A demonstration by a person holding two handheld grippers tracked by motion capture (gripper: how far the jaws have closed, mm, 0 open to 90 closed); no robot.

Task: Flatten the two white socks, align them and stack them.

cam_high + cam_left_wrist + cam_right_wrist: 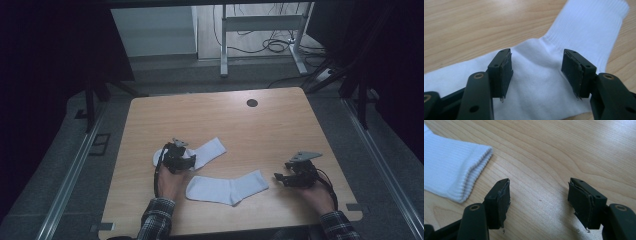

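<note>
Presently, two white socks lie flat on the wooden surface (280, 125). The far sock (210, 150) sits under the left hand-held gripper (176, 159); the near sock (227, 189) lies just in front of it, cuff end pointing toward the right hand-held gripper (292, 176).

Left hand-held gripper: jaws spread, one on either side of the far sock's heel region (539, 75), pads not pressing the cloth. Judged to be lined up for a pinch at mid-length, where the fabric is broad enough to gather.

Right hand-held gripper (539, 202): jaws spread over bare wood, nothing between them. The near sock's ribbed cuff (471, 177) lies near its left jaw but apart from it (no contact observed). This placement appears to be a waiting station close to the cuff, ready to take that end.

Neither sock is lifted or folded; pairing work looks barely begun.
</note>
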